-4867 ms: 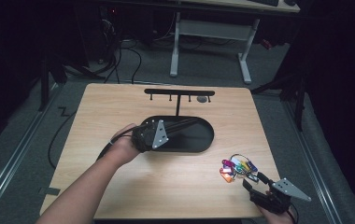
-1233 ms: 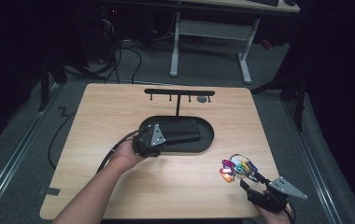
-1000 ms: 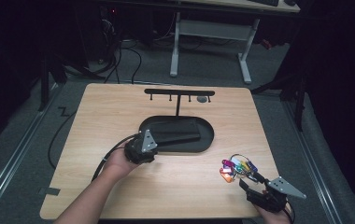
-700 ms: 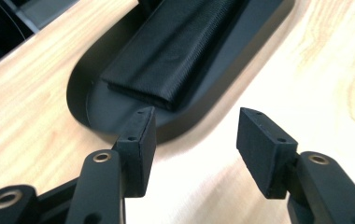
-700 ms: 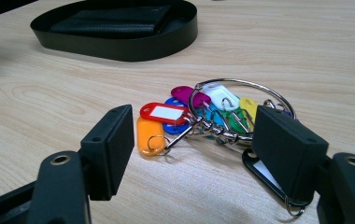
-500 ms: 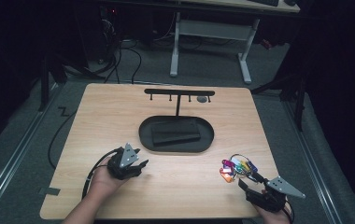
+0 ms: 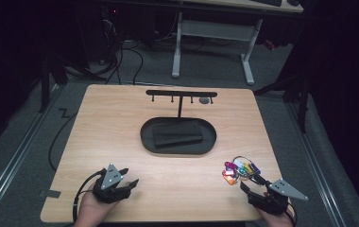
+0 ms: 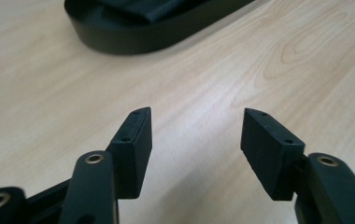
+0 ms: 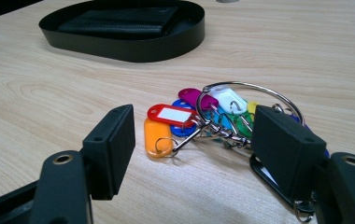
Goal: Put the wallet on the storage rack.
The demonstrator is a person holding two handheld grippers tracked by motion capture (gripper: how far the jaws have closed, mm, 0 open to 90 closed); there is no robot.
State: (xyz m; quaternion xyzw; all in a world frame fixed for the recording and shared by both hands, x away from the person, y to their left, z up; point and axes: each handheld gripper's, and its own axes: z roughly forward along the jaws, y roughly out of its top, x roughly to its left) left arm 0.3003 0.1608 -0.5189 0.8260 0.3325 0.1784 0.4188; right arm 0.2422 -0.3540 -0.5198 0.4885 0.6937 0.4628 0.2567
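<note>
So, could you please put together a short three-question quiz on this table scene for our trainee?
1. True or false: the black wallet lies inside the oval tray.
2. Which tongs face the bunch of key tags: A left tongs, B right tongs?
3. What is between the left tongs' pads?

Key:
1. True.
2. B.
3. Nothing, just bare table; the jaws have just been opening.

High view: the counter (image 7: pixel 121 123) glows evenly lit from above while the room around it sinks into near black, detail soft. In the left gripper view the jaws are sharp and the upper frame blurs. Right gripper view is bright, shadows faint, with a little glare on the key ring (image 9: pixel 241 86).
</note>
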